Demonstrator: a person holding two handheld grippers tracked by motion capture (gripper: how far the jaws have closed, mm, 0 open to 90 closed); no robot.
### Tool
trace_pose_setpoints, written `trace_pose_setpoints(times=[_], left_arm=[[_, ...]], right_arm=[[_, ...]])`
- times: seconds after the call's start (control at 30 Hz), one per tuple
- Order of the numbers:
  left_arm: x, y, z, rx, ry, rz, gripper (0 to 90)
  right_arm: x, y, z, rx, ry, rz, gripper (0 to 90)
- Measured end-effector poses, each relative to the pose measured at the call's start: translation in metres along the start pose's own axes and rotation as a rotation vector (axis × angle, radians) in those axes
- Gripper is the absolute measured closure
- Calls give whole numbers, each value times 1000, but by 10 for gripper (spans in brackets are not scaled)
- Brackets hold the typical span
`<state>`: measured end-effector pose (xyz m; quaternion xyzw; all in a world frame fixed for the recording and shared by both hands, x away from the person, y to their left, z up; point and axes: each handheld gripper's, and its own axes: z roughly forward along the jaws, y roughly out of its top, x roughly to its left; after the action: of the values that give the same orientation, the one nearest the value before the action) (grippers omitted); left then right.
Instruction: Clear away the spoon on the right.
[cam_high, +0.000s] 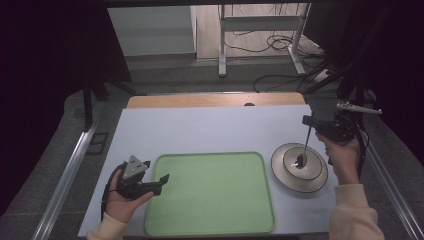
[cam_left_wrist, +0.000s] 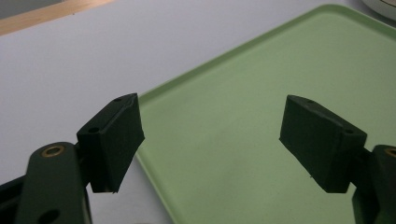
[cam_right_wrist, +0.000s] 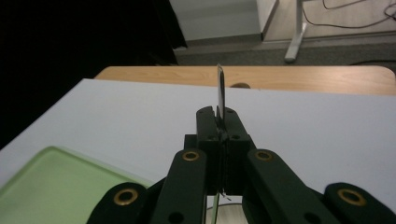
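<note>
- Right gripper (cam_high: 311, 121): hovering at 3 o'clock on the table, above the far rim of the plate; jaws pressing together on the handle of a spoon (cam_high: 303, 148), pinching it.
- Spoon: hanging nearly upright from the jaws in the high view, its bowl resting in the middle of the plate; in the right gripper view its handle tip (cam_right_wrist: 220, 91) is sticking up past the closed jaws.
- Plate (cam_high: 285, 172): round, pale with a darker rim band, sitting at 4 o'clock on the table, just beside the right edge of the tray, apart from it.
- Tray (cam_high: 210, 195): light green, rounded corners, lying at 6 o'clock on the table; also showing in the left gripper view (cam_left_wrist: 243, 140).
- Left gripper (cam_high: 157, 182): resting at 8 o'clock, at the left edge of the tray; jaws standing spread wide, holding nothing.
- Table (cam_high: 200, 130): pale blue-grey top, with a wooden strip (cam_high: 215, 100) running along the 12 o'clock edge.
- Surroundings: a white stand leg (cam_high: 222, 50) and loose cables (cam_high: 280, 42) lying on the floor beyond the table.
- Writing: no readable text or brand showing.
</note>
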<state>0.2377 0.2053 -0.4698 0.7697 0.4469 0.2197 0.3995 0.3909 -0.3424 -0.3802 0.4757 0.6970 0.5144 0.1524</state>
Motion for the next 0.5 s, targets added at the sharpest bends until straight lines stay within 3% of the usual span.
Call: trace_pose_setpoints(times=[0.33, 0.4, 0.47, 0.5], left_arm=[[0, 0, -2, -8, -2, -5, 207], [0, 0, -2, -8, -1, -5, 206], [2, 1, -3, -10, 0, -9, 207], [2, 1, -3, -10, 0, -9, 207]], right_arm=[[40, 9, -6, -31, 120, -58, 887], [43, 10, -5, -29, 132, -62, 887], [51, 10, -5, -30, 195, -36, 887], [51, 10, -5, -30, 195, -36, 887]])
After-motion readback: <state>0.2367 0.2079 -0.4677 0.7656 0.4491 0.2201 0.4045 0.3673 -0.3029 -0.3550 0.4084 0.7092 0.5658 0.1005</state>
